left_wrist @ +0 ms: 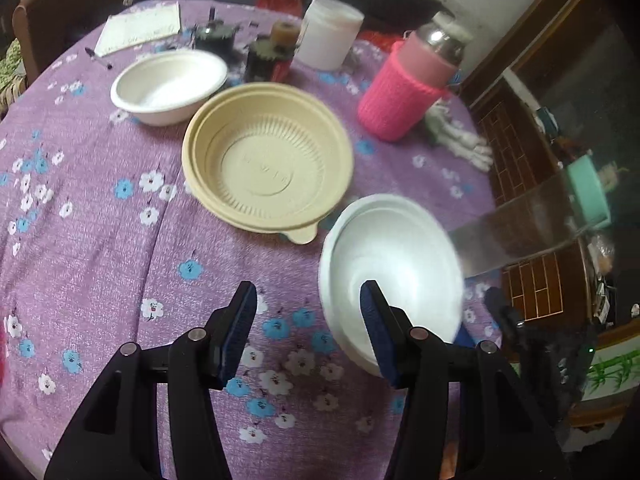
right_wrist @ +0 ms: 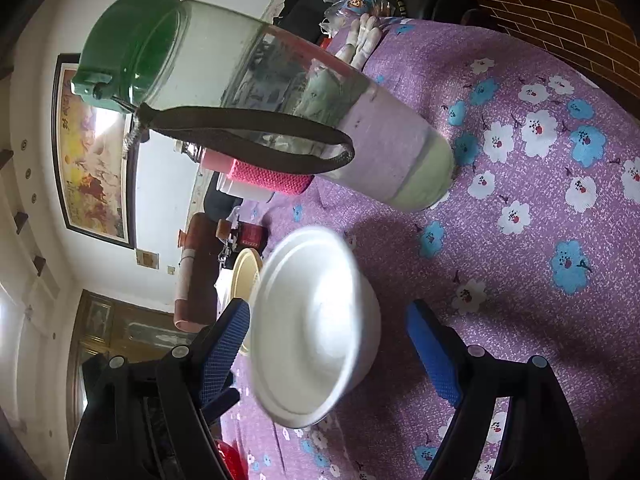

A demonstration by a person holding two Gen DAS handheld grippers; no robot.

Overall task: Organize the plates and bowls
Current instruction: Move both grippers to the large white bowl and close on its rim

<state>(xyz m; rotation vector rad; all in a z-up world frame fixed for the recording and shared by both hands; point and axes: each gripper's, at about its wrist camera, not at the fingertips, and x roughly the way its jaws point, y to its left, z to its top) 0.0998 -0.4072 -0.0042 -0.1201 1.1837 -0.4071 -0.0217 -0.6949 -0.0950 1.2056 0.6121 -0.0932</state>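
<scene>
A white bowl [left_wrist: 400, 256] stands near the right edge of the purple flowered tablecloth [left_wrist: 100, 240]. My left gripper [left_wrist: 308, 320] is open: its right finger [left_wrist: 376, 320] overlaps the bowl's near side, and its left finger [left_wrist: 240, 320] stands apart over the cloth. The right wrist view is rolled sideways. There the same white bowl [right_wrist: 312, 320] lies between the fingers of my open right gripper [right_wrist: 330, 348], with a gap to the right finger [right_wrist: 436, 352]. A wide beige bowl [left_wrist: 268, 160] sits at mid-table. Behind it to the left is a second white bowl [left_wrist: 168, 84].
A clear bottle with a green lid [right_wrist: 280, 100] and a dark strap stands close behind the near bowl. At the back are a pink-sleeved flask [left_wrist: 404, 92], a white jar [left_wrist: 328, 32], dark small jars [left_wrist: 264, 60], a notepad [left_wrist: 140, 28] and a pen [left_wrist: 98, 58]. The table's edge runs just right of the bowl.
</scene>
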